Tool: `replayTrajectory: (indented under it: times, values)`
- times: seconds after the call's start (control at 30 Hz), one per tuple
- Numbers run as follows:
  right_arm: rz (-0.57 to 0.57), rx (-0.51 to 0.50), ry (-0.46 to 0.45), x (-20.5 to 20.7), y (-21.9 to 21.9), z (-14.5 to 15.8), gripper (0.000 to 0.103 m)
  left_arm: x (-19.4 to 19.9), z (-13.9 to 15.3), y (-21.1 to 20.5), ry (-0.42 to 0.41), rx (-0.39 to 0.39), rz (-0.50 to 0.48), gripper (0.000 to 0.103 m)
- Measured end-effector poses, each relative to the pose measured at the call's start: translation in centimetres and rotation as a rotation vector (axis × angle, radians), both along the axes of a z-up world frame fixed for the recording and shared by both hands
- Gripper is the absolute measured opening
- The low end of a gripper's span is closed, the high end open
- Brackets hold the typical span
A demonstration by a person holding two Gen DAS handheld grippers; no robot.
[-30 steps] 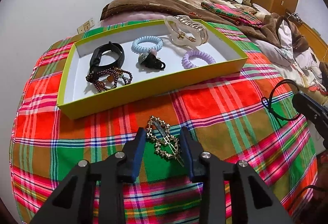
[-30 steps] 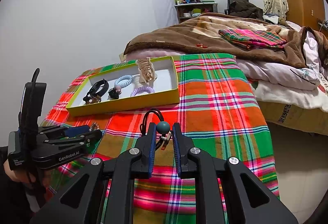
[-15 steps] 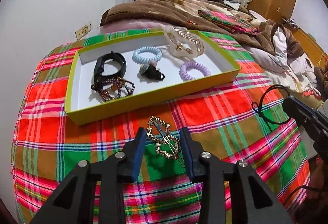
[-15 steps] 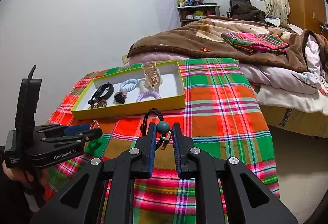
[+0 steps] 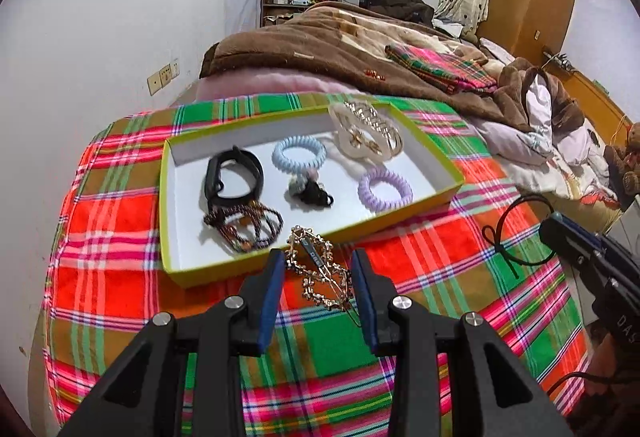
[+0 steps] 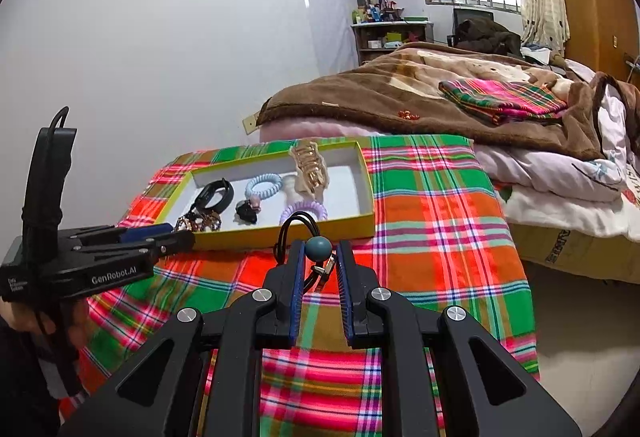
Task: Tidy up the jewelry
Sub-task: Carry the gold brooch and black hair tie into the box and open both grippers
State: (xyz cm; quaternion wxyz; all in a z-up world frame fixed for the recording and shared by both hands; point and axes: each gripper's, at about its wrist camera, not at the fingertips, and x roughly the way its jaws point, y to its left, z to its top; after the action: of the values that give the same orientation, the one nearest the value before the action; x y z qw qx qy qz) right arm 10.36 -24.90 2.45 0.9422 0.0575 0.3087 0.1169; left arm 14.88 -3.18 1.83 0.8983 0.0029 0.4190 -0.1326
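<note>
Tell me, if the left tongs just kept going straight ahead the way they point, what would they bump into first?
Probably the near yellow wall of the tray, just ahead of the left tongs, which are closed on the gold hair clip. If they are lifted high enough, which is hard to judge, they would pass over it toward the beaded bracelet.

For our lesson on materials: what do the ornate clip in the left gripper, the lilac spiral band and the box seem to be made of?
Ornate clip: probably gold-toned metal, since its studded links glint.
Lilac spiral band: likely smooth plastic, coiled like a phone cord with a soft sheen.
Box: seemingly cardboard, with thin, straight, matte yellow-green walls and a white inside.
</note>
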Motion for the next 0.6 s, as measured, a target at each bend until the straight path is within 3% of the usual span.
replayTrajectory:
  times: [0.4,0.6]
  values:
    - [0.023,0.019,-0.02,2.5,1.9,1.8,0.016,3.3,2.5,1.7,-0.047,-0.011,-0.001,0.036]
    - [0.018,0.032,-0.01,4.9,2.8,1.7,0.016,5.8,2.6,1.7,-0.033,-0.027,-0.015,0.036]
